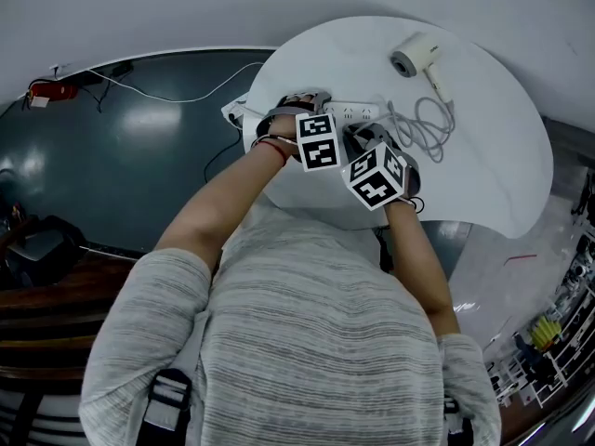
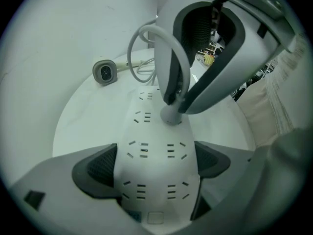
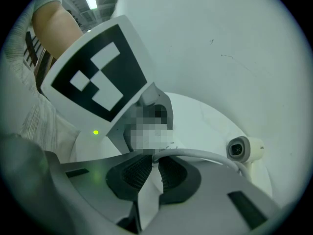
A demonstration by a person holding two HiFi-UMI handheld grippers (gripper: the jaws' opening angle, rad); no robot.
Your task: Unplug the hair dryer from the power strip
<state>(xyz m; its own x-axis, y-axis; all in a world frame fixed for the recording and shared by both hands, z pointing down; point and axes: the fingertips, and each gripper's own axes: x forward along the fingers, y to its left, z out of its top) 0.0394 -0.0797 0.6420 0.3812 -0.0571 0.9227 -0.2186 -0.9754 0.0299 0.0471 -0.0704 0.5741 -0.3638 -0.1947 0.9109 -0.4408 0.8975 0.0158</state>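
A white power strip [image 2: 156, 151] lies on the round white table [image 1: 493, 165]. My left gripper [image 2: 154, 165] is shut on it, a dark pad [image 2: 98, 173] pressing each long side. The hair dryer's white plug [image 2: 171, 114] sits in a socket farther along the strip. My right gripper [image 3: 154, 173] is shut on the plug [image 3: 149, 192], and the white cable [image 3: 205, 155] runs out from between its pads. The cable coils [image 1: 418, 128] toward the white hair dryer [image 1: 420, 56] at the table's far side. In the head view both grippers [image 1: 311, 110] [image 1: 367, 142] sit side by side over the strip [image 1: 351, 111].
The strip's own white lead [image 1: 186, 96] trails off the table's left edge over the dark floor to a red object [image 1: 51, 91]. A dark chair [image 1: 37, 249] stands at the left. Shelving [image 1: 558, 342] is at the lower right. My left gripper's marker cube [image 3: 98, 77] looms close in the right gripper view.
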